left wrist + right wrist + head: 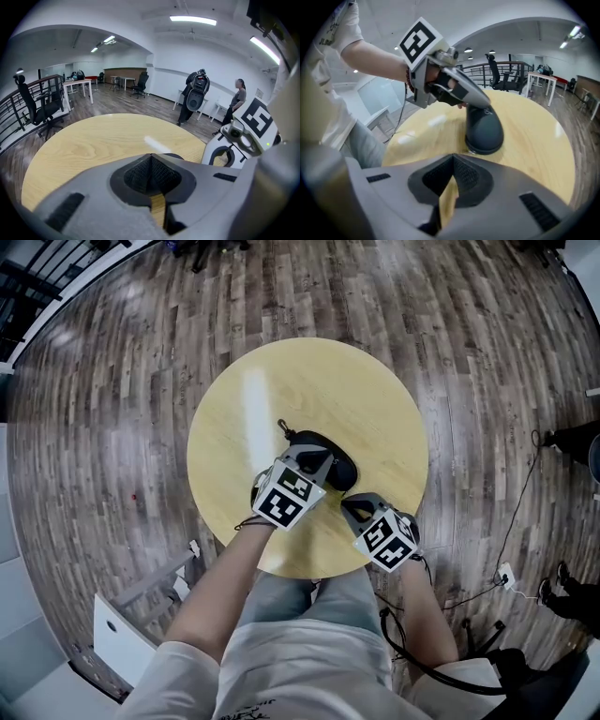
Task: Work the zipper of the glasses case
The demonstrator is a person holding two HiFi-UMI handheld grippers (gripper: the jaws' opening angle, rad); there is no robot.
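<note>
A dark glasses case [483,129] lies near the middle of the round yellow table [281,390], a little toward the person. A thin strap [284,430] trails from its far end onto the wood. The left gripper [317,461] reaches over the case from the person's side, and in the right gripper view it rests along the top of the case. Its jaws are pressed together with nothing visible between the pads. The right gripper [356,510] hovers just beside the case's near end, not touching it. Its jaws are also closed, with only a narrow slit showing the table behind, and they hold nothing.
</note>
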